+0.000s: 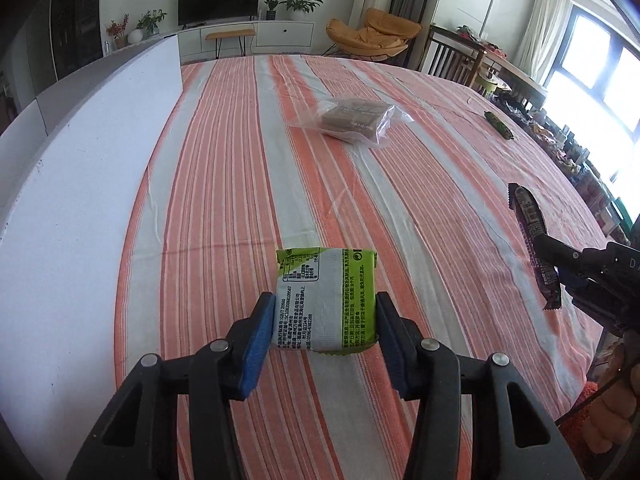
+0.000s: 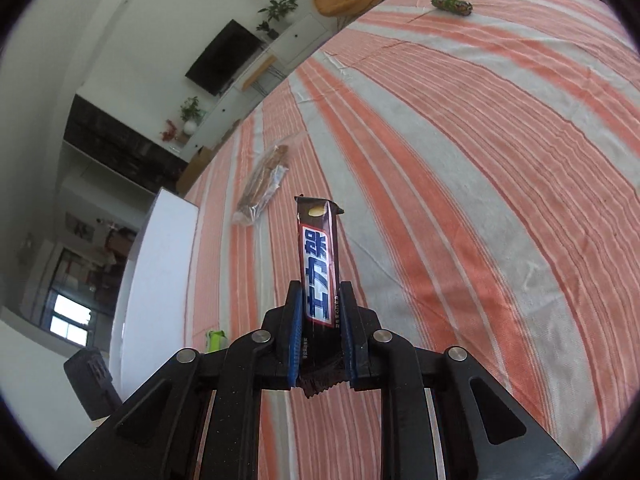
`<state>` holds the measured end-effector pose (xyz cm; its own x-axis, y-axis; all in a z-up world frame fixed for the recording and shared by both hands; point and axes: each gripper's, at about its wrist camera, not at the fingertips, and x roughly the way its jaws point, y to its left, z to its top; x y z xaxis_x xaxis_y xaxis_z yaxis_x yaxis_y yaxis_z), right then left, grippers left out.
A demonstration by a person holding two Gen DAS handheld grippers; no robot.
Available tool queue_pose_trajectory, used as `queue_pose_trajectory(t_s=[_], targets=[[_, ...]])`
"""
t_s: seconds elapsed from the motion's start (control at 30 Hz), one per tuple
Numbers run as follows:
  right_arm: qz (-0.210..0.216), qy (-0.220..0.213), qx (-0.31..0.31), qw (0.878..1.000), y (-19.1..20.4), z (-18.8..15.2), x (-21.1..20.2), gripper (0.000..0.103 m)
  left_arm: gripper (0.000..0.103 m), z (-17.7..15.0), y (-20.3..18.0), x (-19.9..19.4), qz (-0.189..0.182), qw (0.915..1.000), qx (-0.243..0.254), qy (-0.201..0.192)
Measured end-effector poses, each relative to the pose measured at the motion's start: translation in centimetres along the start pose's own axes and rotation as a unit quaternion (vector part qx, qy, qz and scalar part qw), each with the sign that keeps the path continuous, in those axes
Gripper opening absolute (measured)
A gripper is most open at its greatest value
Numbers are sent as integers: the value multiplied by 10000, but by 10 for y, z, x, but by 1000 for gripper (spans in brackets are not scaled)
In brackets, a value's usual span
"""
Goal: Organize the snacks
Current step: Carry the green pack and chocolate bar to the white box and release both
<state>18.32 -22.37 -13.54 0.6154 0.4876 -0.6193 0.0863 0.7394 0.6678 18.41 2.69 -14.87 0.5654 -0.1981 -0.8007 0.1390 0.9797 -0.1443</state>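
A green and white snack packet [image 1: 326, 288] sits between the blue pads of my left gripper [image 1: 325, 300], printed back facing up; both pads press on its sides, just over the striped tablecloth [image 1: 224, 200]. My right gripper [image 2: 320, 292] is shut on the lower end of a dark brown chocolate bar [image 2: 318, 248], which sticks out forward and up, clear of the cloth. In the left wrist view the same bar [image 1: 528, 216] and right gripper [image 1: 560, 264] show at the right edge. A corner of the green packet [image 2: 215, 339] peeks out at the lower left of the right wrist view.
A clear bag of brown biscuits [image 1: 352, 118] [image 2: 262, 184] lies mid-table. A small green tube-shaped snack [image 1: 498, 124] [image 2: 452, 5] rests far right. A tall white board [image 1: 80, 180] [image 2: 156, 280] bounds the table's left side. A hand [image 1: 616, 420] shows at the lower right.
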Motion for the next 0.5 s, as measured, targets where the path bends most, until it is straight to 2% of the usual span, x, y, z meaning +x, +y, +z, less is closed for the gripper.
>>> queue_pose_trajectory(t_s=[0.2, 0.5], targets=[[124, -171, -352, 9992, 12, -3, -5, 18, 49, -1, -4, -10, 312, 9992, 209, -106], [116, -224, -124, 9996, -2, -5, -3, 18, 49, 1, -9, -17, 541, 9974, 416, -213]])
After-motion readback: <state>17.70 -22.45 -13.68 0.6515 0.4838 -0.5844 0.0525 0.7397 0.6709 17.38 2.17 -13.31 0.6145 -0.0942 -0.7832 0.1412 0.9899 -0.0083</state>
